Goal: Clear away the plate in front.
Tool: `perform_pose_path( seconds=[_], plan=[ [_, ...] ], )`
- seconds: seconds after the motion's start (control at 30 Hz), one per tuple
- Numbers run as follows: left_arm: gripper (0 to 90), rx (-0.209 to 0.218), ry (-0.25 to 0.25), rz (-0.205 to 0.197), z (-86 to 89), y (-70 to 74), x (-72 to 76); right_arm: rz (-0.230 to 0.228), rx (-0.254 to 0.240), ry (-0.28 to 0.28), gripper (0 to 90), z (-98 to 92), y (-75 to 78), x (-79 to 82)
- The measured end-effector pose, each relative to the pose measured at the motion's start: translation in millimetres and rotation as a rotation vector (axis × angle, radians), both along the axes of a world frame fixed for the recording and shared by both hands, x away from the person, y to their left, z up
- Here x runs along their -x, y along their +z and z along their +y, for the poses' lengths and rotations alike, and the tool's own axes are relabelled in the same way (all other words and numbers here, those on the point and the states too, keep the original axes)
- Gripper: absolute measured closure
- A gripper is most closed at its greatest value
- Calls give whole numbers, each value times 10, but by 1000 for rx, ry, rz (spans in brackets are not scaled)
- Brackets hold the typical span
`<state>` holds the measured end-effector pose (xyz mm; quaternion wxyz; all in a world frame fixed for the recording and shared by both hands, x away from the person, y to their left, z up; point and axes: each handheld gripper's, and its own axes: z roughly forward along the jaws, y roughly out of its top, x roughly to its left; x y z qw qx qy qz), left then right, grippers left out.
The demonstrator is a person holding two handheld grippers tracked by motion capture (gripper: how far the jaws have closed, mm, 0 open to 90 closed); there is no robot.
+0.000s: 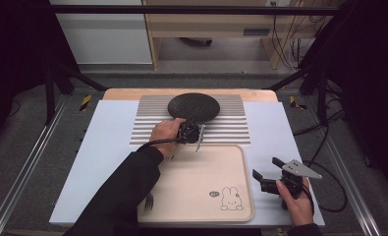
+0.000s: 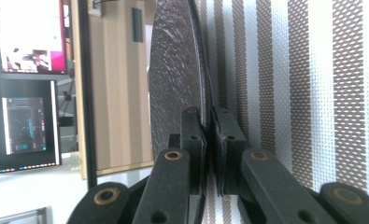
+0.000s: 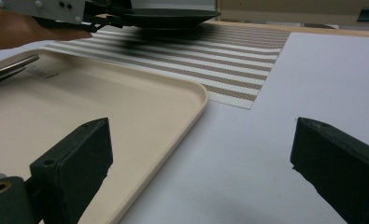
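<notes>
The black plate (image 1: pixel 193 106) – judged stiff, fairly heavy, breakable – is best pinched at its rim, as now between the left gripper's (image 1: pixel 194 131) clenched jaws – the right gripper's (image 1: pixel 265 173) jaws are spread, empty.

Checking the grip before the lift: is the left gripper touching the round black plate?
Touching. In the left gripper view, the left gripper has both pads pressed on the rim of the round black plate.

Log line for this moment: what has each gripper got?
left gripper: shut on plate rim, over striped mat | right gripper: open, holding nothing, beside tray
</notes>
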<state>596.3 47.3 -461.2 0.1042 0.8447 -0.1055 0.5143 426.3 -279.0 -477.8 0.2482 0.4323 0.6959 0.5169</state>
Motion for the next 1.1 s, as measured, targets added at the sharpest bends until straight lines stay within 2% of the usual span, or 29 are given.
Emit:
perform_pose_path(
  seconds=[0.13,0.27,0.4,0.57,0.73,0.83,0.93,1.1],
  plan=[
    [844,41,-2,-28,39,128,129,-4,6,13,60,-2,10,12],
    [845,51,-5,-53,99,241,327,-11,0,18,60,10,33,32],
    [845,10,-3,-54,164,300,545,-19,15,11,58,22,39,45],
    [843,-4,-25,-55,264,315,827,-21,11,-7,58,21,42,39],
    [843,21,-52,-53,329,303,1091,-22,22,1,58,53,55,58],
    [841,20,-78,-59,354,282,1234,-21,26,0,58,53,46,55],
    [842,21,-107,-56,378,262,1334,-19,23,-5,58,42,43,54],
    [840,20,-118,-46,378,234,1447,-18,22,-4,58,41,43,55]
  ],
)
